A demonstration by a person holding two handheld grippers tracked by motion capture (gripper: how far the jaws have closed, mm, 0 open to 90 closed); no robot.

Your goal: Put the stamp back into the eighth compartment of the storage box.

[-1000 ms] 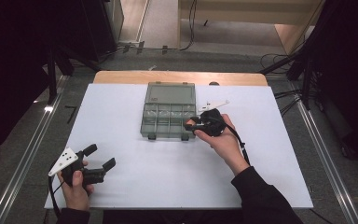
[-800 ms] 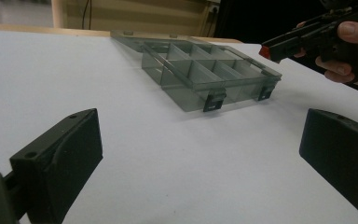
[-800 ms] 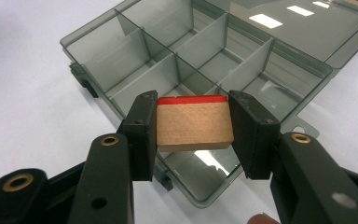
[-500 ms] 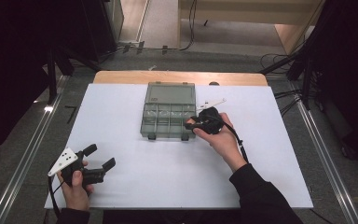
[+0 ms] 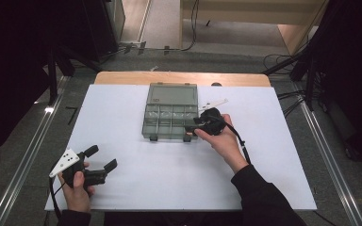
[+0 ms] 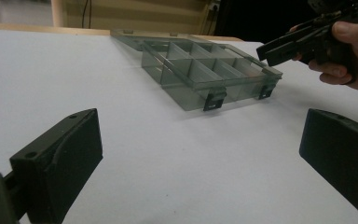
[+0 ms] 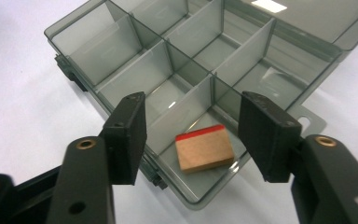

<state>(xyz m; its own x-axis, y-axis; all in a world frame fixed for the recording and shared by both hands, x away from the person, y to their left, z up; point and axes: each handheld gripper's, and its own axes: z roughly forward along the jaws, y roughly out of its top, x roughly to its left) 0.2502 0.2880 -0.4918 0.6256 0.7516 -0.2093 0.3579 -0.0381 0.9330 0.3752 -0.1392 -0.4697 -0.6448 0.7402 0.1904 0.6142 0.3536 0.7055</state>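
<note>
The left gripper (image 6: 200, 158) looks along its own two black jaws, which stand wide apart low over the white tabletop (image 6: 135, 158) with only bare surface between them. Beyond them lies a smoke-grey clear plastic compartment box (image 6: 200, 74), its lid (image 6: 140, 35) folded flat behind it and two dark latches on its near wall. At the box's right end, just above its corner, a hand (image 6: 349, 60) holds the right gripper (image 6: 272, 50), whose black jaws point toward the box.
</note>
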